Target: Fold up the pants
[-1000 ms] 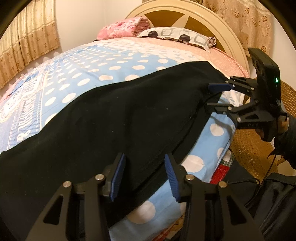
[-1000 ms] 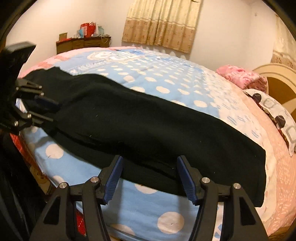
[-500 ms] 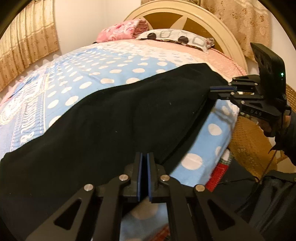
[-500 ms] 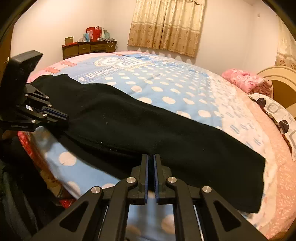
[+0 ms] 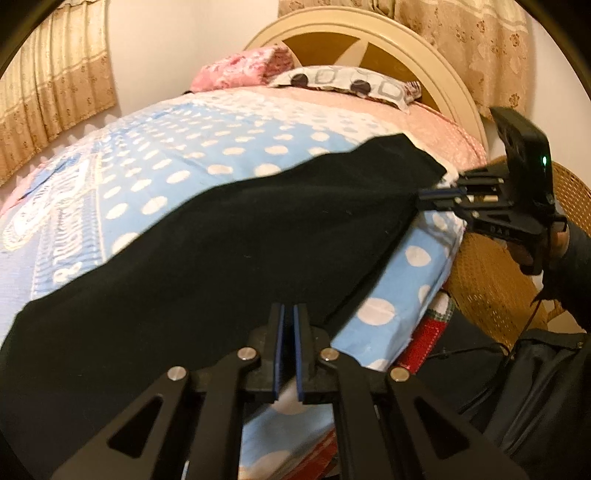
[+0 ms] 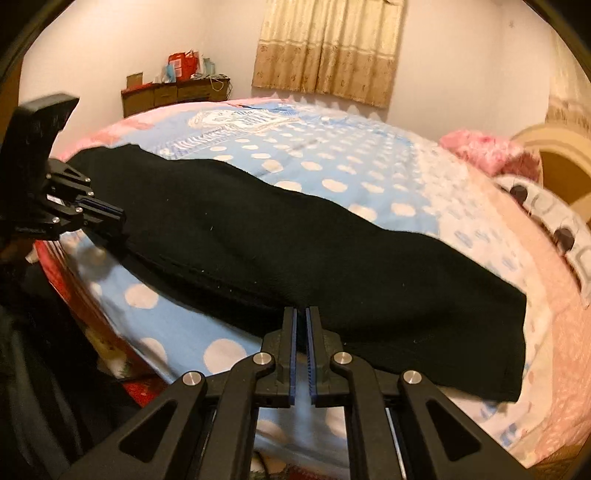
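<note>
The long black soft-knit pants (image 5: 229, 251) lie stretched lengthwise along the near edge of the bed, on its blue quilt with white polka dots (image 5: 207, 147), one end toward the cream arched headboard (image 5: 369, 33) and the other toward the foot. They seem already doubled leg on leg, with a darker under-layer showing along the near hem.

The left gripper (image 5: 287, 345) has its fingers brought together at the near edge of the cloth; the right gripper (image 6: 301, 347) likewise has its fingers together at that edge further up the bed. Each appears pinched on the hem, though black cloth against black fingers leaves it unsure how much fabric sits between the blue pads (image 6: 293, 354).

The pants look limp, light and somewhat fuzzy, likely fleece or a brushed knit. Such cloth will sag between two holds and drag on the quilt rather than slide, so it is best taken at edges or corners, both layers together, with the two holds spread wide to keep the span taut. A thin pinch on one layer could slip or peel the layers apart.
</note>
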Available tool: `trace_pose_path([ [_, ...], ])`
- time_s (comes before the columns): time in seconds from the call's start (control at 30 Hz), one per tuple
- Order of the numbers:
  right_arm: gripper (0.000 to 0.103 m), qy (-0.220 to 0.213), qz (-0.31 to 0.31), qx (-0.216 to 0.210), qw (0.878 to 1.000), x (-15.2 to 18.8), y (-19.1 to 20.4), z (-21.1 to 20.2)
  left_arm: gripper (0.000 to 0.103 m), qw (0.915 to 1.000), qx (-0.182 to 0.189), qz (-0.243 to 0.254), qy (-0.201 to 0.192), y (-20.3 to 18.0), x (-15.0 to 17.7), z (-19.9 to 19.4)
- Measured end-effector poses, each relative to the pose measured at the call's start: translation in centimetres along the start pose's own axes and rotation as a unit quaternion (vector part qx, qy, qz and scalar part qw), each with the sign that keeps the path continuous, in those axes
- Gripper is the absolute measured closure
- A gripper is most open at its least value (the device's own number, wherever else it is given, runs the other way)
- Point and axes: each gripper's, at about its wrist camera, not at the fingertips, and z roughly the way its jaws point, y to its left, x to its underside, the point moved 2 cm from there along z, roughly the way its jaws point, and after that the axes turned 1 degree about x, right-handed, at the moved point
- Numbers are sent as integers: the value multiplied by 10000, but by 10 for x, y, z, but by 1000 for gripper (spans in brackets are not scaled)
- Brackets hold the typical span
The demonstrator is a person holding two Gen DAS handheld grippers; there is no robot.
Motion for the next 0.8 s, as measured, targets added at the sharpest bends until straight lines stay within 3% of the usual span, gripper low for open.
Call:
trace_pose_path([
  [0.17, 99, 376, -45, 41, 9993, 19, 2, 21, 97, 9993, -244, -274, 16, 21, 1, -1],
  [0.33, 98, 313, 22, -107, 9995, 13, -1, 18, 97, 9986, -93, -347, 386, 23, 11, 19],
  [0.47, 88, 353, -152, -54, 9992, 17, 0, 18, 97, 9990, -144, -268, 339, 17, 9, 15],
  [0.5, 81, 295, -84, -57, 9995, 17, -2, 15, 97, 9990, -156, -306, 286, 18, 7, 13],
  [0.63, 77, -256, 808, -225, 9961, 11, -30, -5, 97, 9986, -198, -409, 260, 24, 3, 14],
  [0.8, 73, -378, 1293, 41, 9909, -4, -65, 6, 97, 9986, -113, -319, 414, 18, 6, 22],
])
